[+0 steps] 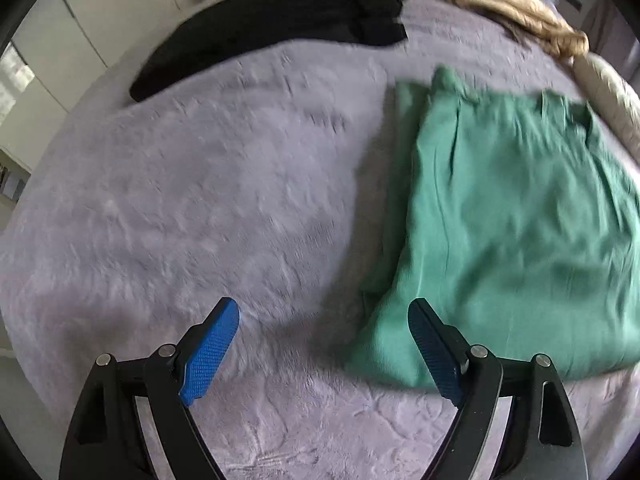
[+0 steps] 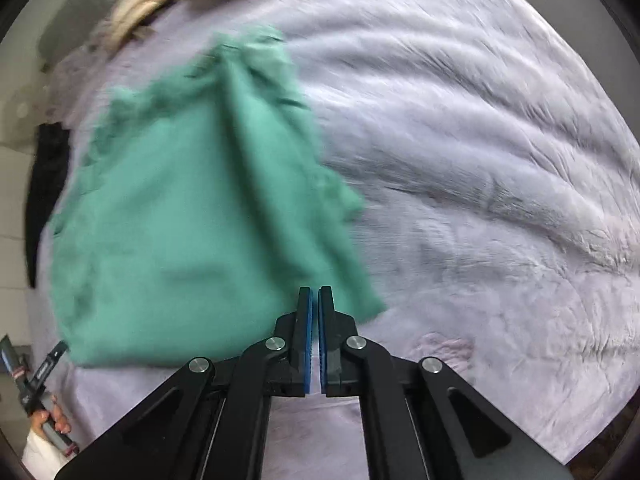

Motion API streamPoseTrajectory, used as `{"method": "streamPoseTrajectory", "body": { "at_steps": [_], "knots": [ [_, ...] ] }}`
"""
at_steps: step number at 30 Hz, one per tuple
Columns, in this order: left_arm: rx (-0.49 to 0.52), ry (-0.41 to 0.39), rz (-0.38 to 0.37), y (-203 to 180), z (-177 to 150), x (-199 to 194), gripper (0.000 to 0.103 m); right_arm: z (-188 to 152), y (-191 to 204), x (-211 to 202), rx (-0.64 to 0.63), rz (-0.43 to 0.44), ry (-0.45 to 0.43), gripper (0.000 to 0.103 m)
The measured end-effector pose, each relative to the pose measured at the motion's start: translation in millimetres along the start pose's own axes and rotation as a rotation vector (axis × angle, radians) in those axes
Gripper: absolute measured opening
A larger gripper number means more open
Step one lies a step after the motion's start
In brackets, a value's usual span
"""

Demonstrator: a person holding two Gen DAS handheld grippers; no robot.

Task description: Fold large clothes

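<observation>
While the green garment (image 1: pixel 508 220) lies folded over on the pale lilac bedspread (image 1: pixel 200 200), the left gripper (image 1: pixel 324 344) hangs above the bed with its blue-padded fingers (image 1: pixel 212 348) spread wide and nothing between them; the garment's near corner sits just beside and partly behind the right-hand finger. In the right wrist view the same green garment (image 2: pixel 180 208) spreads across the left half of the frame (motion blur softens its edges), with a narrower flap running up toward the far side of the bedspread (image 2: pixel 480 160). The right gripper (image 2: pixel 315 312) has its fingers pressed nearly together, only a thin slit showing between the blue pads (image 2: pixel 307 340); its tips overlap the garment's near right edge, but whether any cloth is pinched there cannot be told. A black garment (image 1: pixel 276 28) lies well apart at the far left of the bed, and a tan bundle of fabric (image 1: pixel 508 8) rests along the far edge. At the lower left of the right wrist view, a hand (image 2: pixel 48 420) grips the other tool's handle.
</observation>
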State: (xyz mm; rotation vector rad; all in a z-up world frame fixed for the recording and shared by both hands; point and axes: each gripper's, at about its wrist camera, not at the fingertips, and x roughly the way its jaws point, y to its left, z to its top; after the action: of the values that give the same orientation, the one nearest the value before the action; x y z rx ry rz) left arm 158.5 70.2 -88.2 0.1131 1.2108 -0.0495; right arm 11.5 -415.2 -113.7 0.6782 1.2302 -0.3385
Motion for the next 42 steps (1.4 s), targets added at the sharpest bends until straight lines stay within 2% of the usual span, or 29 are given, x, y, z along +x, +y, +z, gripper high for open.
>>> {"method": "streamPoseTrajectory", "body": {
  "at_steps": [2, 5, 8, 12, 14, 19, 29, 32, 33, 34, 36, 41, 42],
  "knots": [
    [-0.010, -0.009, 0.009, -0.7, 8.8, 7.0, 0.088, -0.7, 15.9, -0.3, -0.047, 0.011, -0.016, 0.002],
    [0.008, 0.034, 0.060, -3.9, 17.1, 37.4, 0.088, 2.8, 32.4, 26.9, -0.059, 0.011, 0.036, 0.002],
    [-0.005, 0.050, 0.037, 0.5, 17.5, 51.5, 0.088, 1.3, 39.4, 51.3, -0.051, -0.017, 0.077, 0.001],
    [-0.009, 0.078, 0.113, 22.5, 7.4, 46.4, 0.088, -2.8, 20.4, 40.9, -0.014, -0.031, 0.075, 0.002],
    [-0.030, 0.106, 0.099, 35.5, -0.4, 44.1, 0.088, -3.5, 17.4, 36.0, 0.004, -0.034, 0.085, 0.003],
    [-0.034, 0.111, 0.068, 45.5, -22.1, 19.0, 0.088, -16.5, 16.2, 9.1, 0.007, -0.020, 0.098, 0.005],
    [0.081, 0.158, -0.029, -1.5, -65.2, -26.8, 0.088, -59.7, 50.6, 2.2, 0.020, 0.036, 0.191, 0.005],
    [0.108, 0.164, -0.032, -16.4, -70.0, -37.0, 0.088, -72.7, 63.0, 0.7, 0.018, 0.055, 0.213, 0.006],
    [0.121, 0.171, -0.039, -23.1, -75.7, -44.2, 0.088, -75.4, 67.0, 1.1, 0.019, 0.061, 0.218, 0.012],
    [0.128, 0.175, -0.042, -29.1, -83.0, -49.9, 0.088, -79.5, 70.5, 0.0, 0.021, 0.062, 0.224, 0.030],
    [0.140, 0.180, -0.054, -33.7, -86.1, -55.3, 0.088, -82.4, 79.2, -0.6, 0.023, 0.060, 0.213, 0.056],
    [0.139, 0.193, -0.065, -38.2, -94.3, -65.0, 0.088, -90.3, 93.3, -2.4, 0.011, 0.069, 0.218, 0.057],
    [0.139, 0.194, -0.064, -38.9, -94.7, -65.2, 0.097, -91.0, 94.8, -2.6, 0.009, 0.067, 0.219, 0.057]
  ]
}}
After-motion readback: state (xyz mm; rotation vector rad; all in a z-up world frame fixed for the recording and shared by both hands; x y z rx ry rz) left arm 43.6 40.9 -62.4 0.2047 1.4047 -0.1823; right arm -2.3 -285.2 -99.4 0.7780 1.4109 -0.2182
